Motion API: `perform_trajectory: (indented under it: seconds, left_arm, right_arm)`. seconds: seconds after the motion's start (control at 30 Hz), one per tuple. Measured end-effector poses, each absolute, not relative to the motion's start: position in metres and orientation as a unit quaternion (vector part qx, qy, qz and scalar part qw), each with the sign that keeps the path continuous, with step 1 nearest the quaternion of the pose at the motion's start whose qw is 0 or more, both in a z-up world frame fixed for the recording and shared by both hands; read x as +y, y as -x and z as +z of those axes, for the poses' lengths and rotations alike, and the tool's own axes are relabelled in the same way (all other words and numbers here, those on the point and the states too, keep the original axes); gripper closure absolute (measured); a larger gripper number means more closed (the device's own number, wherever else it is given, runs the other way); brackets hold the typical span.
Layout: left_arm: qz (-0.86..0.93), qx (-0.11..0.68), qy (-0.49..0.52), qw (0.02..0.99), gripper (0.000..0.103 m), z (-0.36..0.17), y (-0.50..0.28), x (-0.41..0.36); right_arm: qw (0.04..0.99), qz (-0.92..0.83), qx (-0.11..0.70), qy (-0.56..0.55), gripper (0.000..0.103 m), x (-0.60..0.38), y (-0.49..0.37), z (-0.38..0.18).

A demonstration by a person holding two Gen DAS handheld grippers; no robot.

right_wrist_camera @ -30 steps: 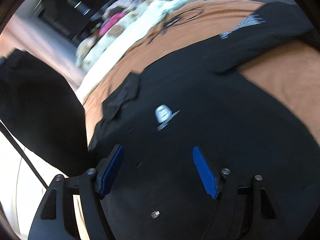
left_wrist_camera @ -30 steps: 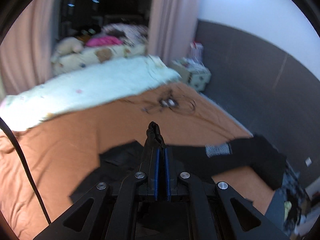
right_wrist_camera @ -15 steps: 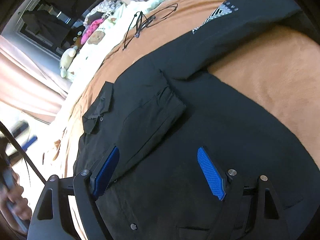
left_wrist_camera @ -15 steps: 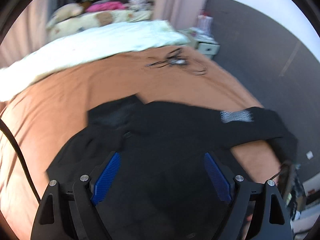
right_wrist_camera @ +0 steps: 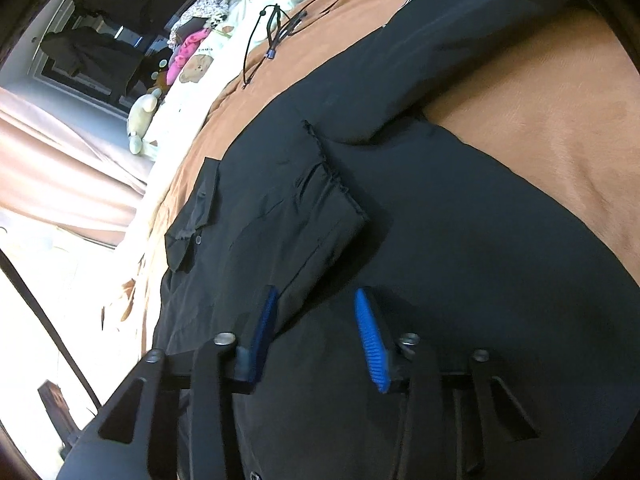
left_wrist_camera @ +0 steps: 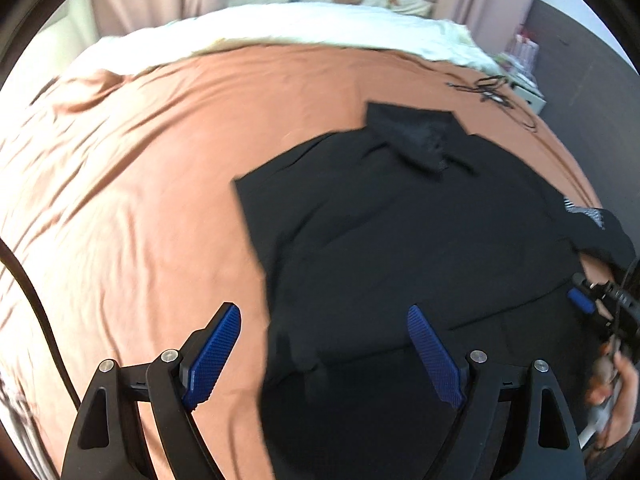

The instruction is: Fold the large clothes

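Both hand-held grippers hover over a black jacket [left_wrist_camera: 400, 220] spread on an orange-brown bedsheet [left_wrist_camera: 120, 200]. In the left wrist view the left gripper [left_wrist_camera: 324, 352] fills the bottom of the frame with its blue-padded fingers [left_wrist_camera: 212, 360] spread wide and nothing between them; one pad sits above bare sheet, the other above the dark cloth. The jacket covers the centre and right of that frame, its collar [left_wrist_camera: 412, 132] pointing toward the upper right. At the far right edge the right gripper [left_wrist_camera: 580, 300] shows small, held in a hand [left_wrist_camera: 612, 376]. In the right wrist view the right gripper [right_wrist_camera: 316, 332] has its jaws partly apart, close above the cloth, gripping nothing that can be seen. A folded-over sleeve [right_wrist_camera: 312, 208] lies across the jacket's front in the middle of the frame, just above the pads. A black cable [right_wrist_camera: 276, 28] lies on the sheet at upper centre, beside a white duvet [right_wrist_camera: 192, 92].
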State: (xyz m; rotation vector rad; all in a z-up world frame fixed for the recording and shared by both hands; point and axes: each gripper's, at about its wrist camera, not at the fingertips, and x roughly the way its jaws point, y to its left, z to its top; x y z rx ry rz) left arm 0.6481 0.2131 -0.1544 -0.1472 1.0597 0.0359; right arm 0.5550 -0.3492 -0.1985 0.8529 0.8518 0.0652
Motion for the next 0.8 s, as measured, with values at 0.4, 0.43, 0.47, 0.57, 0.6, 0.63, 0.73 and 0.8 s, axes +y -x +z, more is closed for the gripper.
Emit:
perform_trajectory:
  seconds: [0.4,0.43,0.47,0.57,0.6,0.63,0.73,0.8]
  left_arm:
    - [0.045,0.551,0.067,0.831,0.055,-0.22,-0.635,0.233]
    - [0.046,0.549,0.071,0.832,0.055,-0.222,-0.636,0.233]
    - [0.046,0.547,0.069,0.833,0.055,-0.223,-0.638,0.233]
    - [0.047,0.547,0.062,0.833,0.055,-0.225,-0.643,0.229]
    - [0.046,0.548,0.061,0.833,0.055,-0.225,-0.644,0.228]
    - [0.046,0.546,0.058,0.834,0.055,-0.222,-0.644,0.226]
    - [0.043,0.538,0.059,0.84,0.055,-0.213,-0.638,0.225]
    - [0.044,0.536,0.063,0.841,0.054,-0.207,-0.631,0.224]
  right_arm:
    - [0.849,0.048,0.421,-0.316,0.098,-0.353,-0.607,-0.196]
    - [0.852,0.049,0.421,-0.309,0.098,-0.352,-0.614,-0.193]
    - [0.853,0.048,0.422,-0.303,0.098,-0.351,-0.619,-0.192]
    - [0.852,0.044,0.433,-0.291,0.098,-0.349,-0.63,-0.193]
    - [0.852,0.042,0.438,-0.284,0.097,-0.346,-0.631,-0.191]
    - [0.853,0.044,0.437,-0.28,0.095,-0.345,-0.63,-0.188]
    - [0.866,0.05,0.416,-0.273,0.045,-0.35,-0.615,-0.17]
    - [0.879,0.048,0.393,-0.266,0.021,-0.358,-0.599,-0.157]
